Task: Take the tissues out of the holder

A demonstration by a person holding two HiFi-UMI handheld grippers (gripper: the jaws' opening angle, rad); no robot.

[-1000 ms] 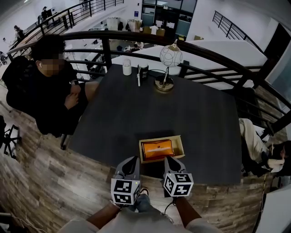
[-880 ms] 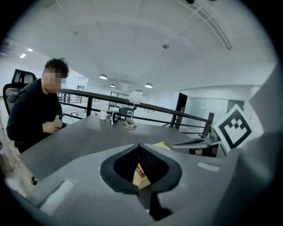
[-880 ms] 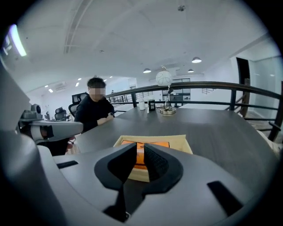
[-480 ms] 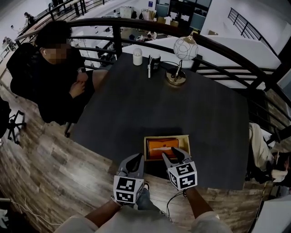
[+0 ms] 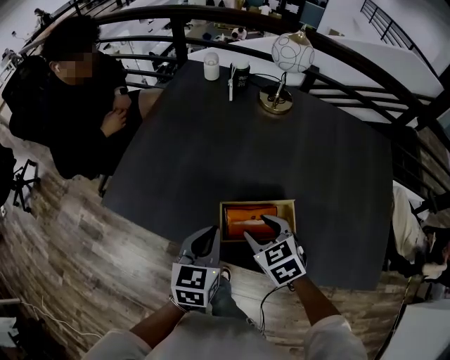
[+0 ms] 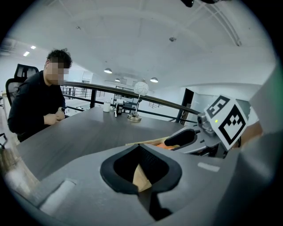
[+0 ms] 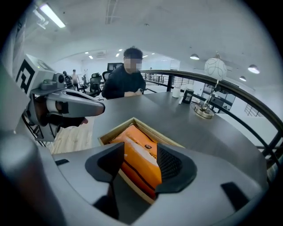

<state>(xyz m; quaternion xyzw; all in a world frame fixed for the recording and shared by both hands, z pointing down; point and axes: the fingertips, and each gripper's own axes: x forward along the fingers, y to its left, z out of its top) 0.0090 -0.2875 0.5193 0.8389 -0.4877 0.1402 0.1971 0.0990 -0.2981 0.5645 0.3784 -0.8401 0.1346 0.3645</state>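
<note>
Removal not yet begun: tissues [image 5: 242, 213] lie inside the holder [image 5: 257, 203].
The tissues, an orange pack, sit fully within the wooden holder on the table [image 5: 211, 140], ungripped. The right hand-held gripper [image 7: 141, 152], over the holder's near edge, has just been opening; its jaws stand spread, the tissues showing between them, pads not pressing. The left hand-held gripper [image 6: 139, 152], just left of the holder, appears pressed together and empty. Grasp and lift-out are outstanding.

Dark table [image 5: 246, 155] at centre | person in black [image 5: 63, 105] seated at its left edge | globe lamp [image 5: 292, 53], white cup [image 5: 211, 67], dark cup [image 5: 240, 72] near far edge | black railing [image 5: 176, 14] behind | wood-plank floor [image 5: 77, 239] alongside.
</note>
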